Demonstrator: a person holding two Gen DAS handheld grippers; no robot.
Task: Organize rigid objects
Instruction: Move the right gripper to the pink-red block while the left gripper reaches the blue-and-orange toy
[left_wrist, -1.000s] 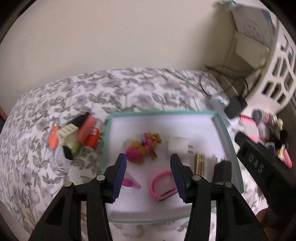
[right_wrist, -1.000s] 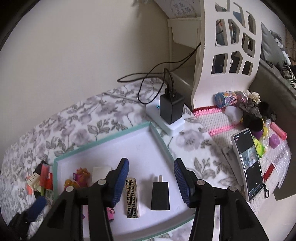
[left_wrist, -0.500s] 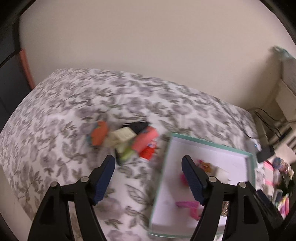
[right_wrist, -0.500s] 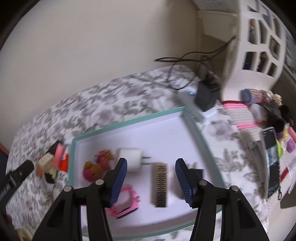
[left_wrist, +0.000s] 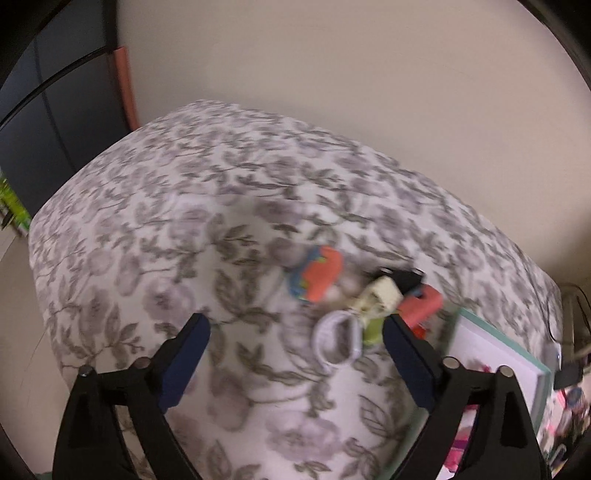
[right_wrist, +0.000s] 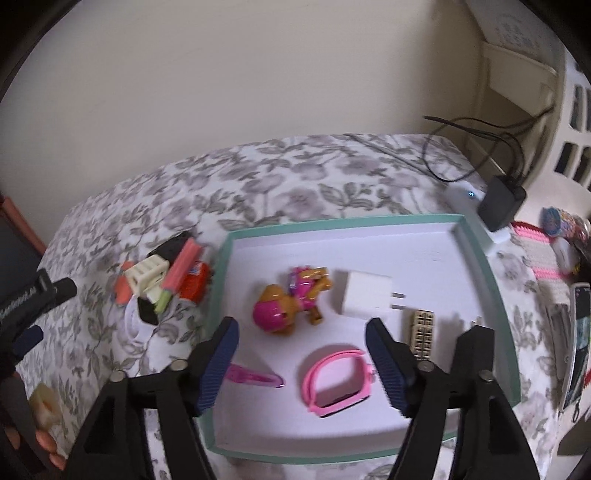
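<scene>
Two grippers hang over a flowered cloth (left_wrist: 155, 229), both with nothing between their jaws. In the left wrist view, the left gripper (left_wrist: 295, 354) has its jaws spread wide, having just been opening, above bare cloth; a small pile (left_wrist: 369, 299) of bits lies near its right finger: an orange piece (left_wrist: 321, 275), a cream block (left_wrist: 380, 297), a black piece (left_wrist: 406, 278), a coral stick (left_wrist: 421, 304) and a white loop (left_wrist: 338, 341), all blurred. The tray (left_wrist: 517, 369) shows only its teal corner at the right edge. In the right wrist view, the right gripper (right_wrist: 303, 362) has its jaws well apart too, also just opened, over the tray (right_wrist: 332, 223). Inside the tray lie a pink toy (right_wrist: 291, 304), a white charger (right_wrist: 364, 299), a patterned bar (right_wrist: 421, 338), a pink watch (right_wrist: 338, 382) next to the right finger, and a pink clip (right_wrist: 255, 376). The pile (right_wrist: 162, 280) sits on the cloth just left of the tray, touching its edge. A black plug (right_wrist: 500, 203) stands past the tray's far right corner.
</scene>
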